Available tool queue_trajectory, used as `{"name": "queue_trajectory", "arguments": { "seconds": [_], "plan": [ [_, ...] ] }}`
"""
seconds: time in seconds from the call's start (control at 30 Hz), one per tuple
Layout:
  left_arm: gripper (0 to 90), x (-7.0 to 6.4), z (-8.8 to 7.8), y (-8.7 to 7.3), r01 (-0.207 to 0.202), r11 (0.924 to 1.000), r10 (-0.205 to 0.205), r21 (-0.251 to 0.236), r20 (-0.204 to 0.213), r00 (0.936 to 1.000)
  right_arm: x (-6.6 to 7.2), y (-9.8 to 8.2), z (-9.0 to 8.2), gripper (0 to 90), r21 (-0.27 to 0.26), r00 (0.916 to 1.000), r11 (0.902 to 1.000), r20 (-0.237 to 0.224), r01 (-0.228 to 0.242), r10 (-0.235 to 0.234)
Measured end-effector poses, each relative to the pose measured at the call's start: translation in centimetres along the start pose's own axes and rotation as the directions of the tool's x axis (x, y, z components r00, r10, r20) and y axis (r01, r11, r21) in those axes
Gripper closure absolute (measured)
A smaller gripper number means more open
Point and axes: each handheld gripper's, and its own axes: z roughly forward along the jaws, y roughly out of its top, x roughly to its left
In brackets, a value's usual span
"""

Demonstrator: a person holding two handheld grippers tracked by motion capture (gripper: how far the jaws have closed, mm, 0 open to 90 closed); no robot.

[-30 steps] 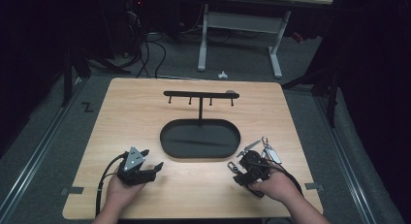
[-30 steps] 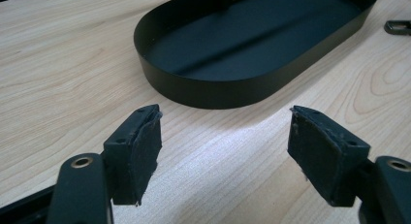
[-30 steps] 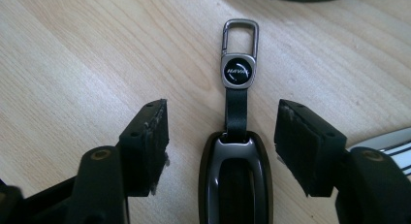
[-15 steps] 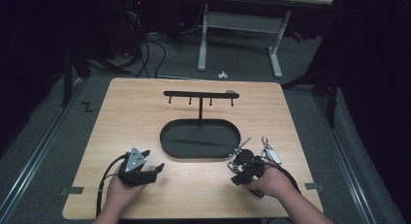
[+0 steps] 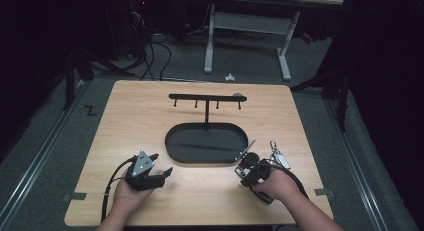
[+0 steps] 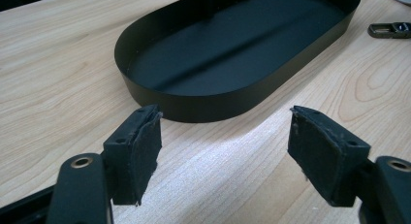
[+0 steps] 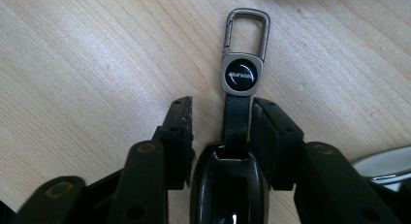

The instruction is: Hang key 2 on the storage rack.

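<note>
Two grippers sit low in the high view. The right gripper [image 7: 220, 136], lower right, has just been closing its jaws around a black car key fob [image 7: 228, 185] with a strap and metal carabiner [image 7: 246, 27] lying on the wooden table [image 5: 150, 111]; whether both pads press it I cannot tell. The left gripper [image 6: 223, 151], lower left, stands spread before the oval black tray [image 6: 232, 49].

One word can be read: "NAVAL", or close to it, in small pale letters under a curved mark, on the round black badge [image 7: 241, 76] of the key fob's strap [image 7: 236, 122].
</note>
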Motion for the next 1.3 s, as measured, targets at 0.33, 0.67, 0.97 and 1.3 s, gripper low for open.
{"name": "queue_trajectory", "arguments": {
  "seconds": [0.33,0.67,0.97,1.3],
  "plan": [
    [28.3,-0.2,-0.5,0.3,-0.008,0.9998,0.008,-0.019,0.004,1.0,0.1,1.6,0.7,77.6,0.118,0.9992,0.9924,0.013,0.036,-0.037],
    [27.9,-0.1,-1.1,0.7,0.021,0.9983,-0.021,-0.054,0.013,0.9997,0.1,2.0,0.9,78.8,0.144,0.9989,0.9885,0.001,0.046,-0.046],
    [25.0,-0.1,-1.1,0.6,0.035,0.9977,-0.034,-0.058,0.012,0.9993,0.3,2.0,0.8,79.8,0.145,0.9962,0.9858,0.01,0.085,-0.087],
    [24.7,-0.3,-0.7,0.5,0.024,0.9989,-0.023,-0.041,0.025,0.9994,0.8,1.5,-0.1,80.4,0.14,0.9954,0.9854,-0.018,0.096,-0.094]
  ]
}}
